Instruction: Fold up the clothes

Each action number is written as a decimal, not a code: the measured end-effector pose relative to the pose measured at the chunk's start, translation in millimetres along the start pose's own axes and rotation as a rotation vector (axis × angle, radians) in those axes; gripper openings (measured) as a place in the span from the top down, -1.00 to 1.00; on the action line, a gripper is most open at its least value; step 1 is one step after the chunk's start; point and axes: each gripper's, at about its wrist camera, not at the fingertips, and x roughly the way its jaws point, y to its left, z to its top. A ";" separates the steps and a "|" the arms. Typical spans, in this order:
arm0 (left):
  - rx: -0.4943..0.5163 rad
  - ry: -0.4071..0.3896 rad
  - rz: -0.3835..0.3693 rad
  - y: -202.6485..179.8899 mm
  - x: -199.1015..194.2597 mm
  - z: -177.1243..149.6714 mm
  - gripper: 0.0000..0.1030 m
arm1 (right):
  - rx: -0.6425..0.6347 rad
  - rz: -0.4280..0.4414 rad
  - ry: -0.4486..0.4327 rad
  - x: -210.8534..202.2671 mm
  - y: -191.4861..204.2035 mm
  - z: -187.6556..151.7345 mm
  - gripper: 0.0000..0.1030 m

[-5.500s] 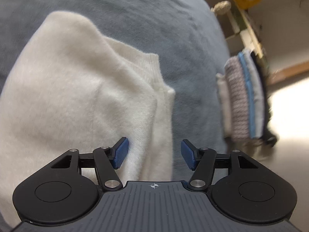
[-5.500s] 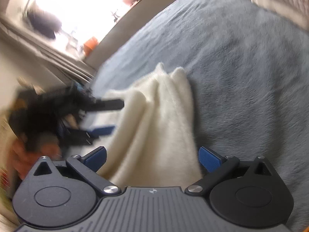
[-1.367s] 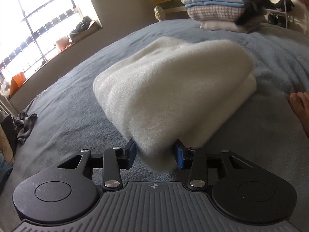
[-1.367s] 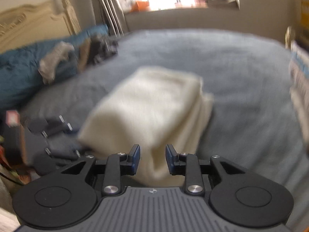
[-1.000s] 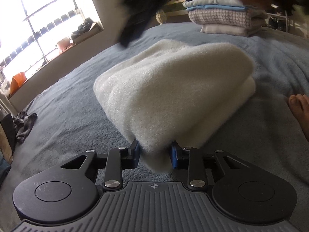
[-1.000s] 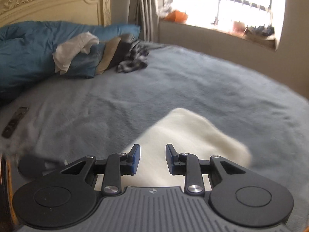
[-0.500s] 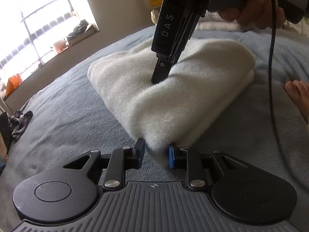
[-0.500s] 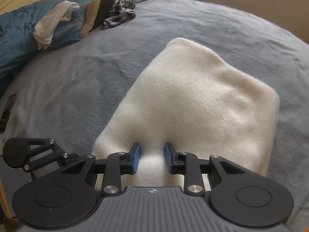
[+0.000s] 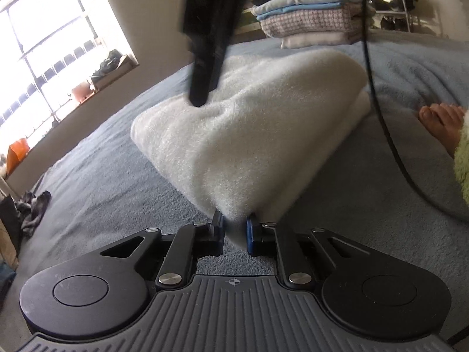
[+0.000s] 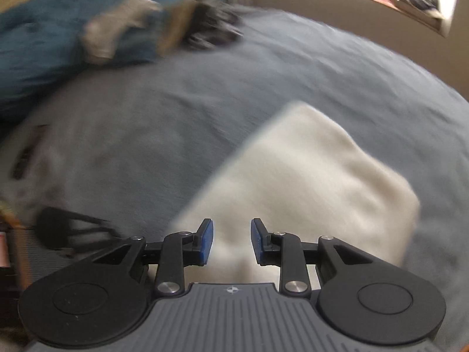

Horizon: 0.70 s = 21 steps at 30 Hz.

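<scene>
A folded white fleecy sweater [image 9: 263, 117] lies on the grey-blue bed blanket [image 9: 102, 176]. My left gripper [image 9: 233, 228] is at its near corner; the jaws are closing, and the corner's tip is pinched between the pads. My right gripper [image 9: 200, 99], a dark blur from above, pokes its fingertips into the sweater's top near the far left edge. In the right wrist view the right gripper [image 10: 231, 234] keeps a narrow gap over the sweater [image 10: 307, 182], with fabric beneath the gap and not pinched. The left gripper [image 10: 64, 231] shows as a dark blur at lower left.
A stack of folded clothes [image 9: 310, 20] sits at the bed's far edge. A bare foot [image 9: 439, 123] rests on the blanket at right, and a black cable [image 9: 381, 111] hangs across. A blue duvet [image 10: 44, 44] and loose clothes [image 10: 205, 20] lie beyond.
The left jaws have narrowed onto the sweater's corner. The right gripper came in from above and set its tips on the sweater's top, then shifted toward the far left edge.
</scene>
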 end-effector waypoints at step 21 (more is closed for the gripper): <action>-0.743 -0.016 -0.193 109.6 25.1 9.4 -0.03 | -0.076 -0.013 0.054 27.9 7.2 -46.6 0.45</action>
